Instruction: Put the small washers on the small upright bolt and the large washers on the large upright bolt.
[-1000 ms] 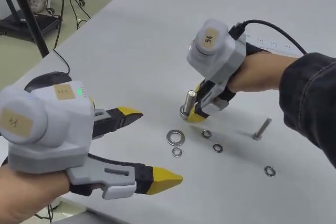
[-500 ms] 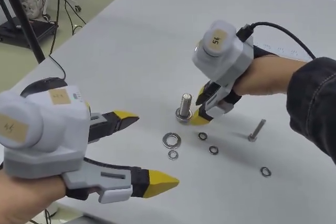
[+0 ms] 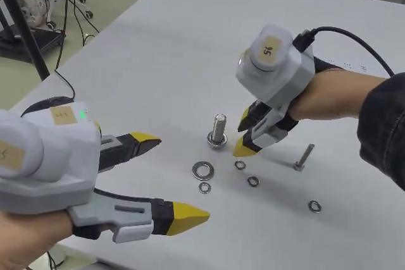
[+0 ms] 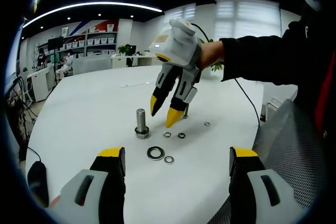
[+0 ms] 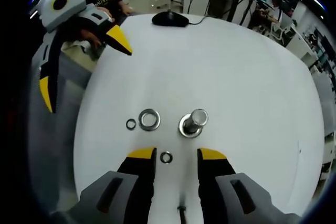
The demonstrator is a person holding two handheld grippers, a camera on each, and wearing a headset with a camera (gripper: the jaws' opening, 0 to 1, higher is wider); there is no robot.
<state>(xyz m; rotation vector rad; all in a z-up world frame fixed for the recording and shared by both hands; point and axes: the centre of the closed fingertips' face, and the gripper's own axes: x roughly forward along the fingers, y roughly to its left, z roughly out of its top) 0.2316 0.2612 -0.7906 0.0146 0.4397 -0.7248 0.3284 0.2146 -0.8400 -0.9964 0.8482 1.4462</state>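
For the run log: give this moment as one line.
right hand-held gripper: open, over small washer | left hand-held gripper: open, empty | large bolt: upright | small bolt: lying flat | large washer: lying loose

A large silver bolt [image 3: 219,129] is being shown standing upright on its head, just beside the tips of the right gripper [image 3: 244,133]. A large washer [image 3: 202,170] and a small washer [image 3: 204,188] are lying flat between that bolt and the left gripper [image 3: 174,176]. A second small washer [image 3: 240,165] is lying under the right gripper's tips, with a third small washer [image 3: 253,181] near it and a fourth small washer [image 3: 314,206] well apart. A small bolt [image 3: 303,157] is lying on its side.
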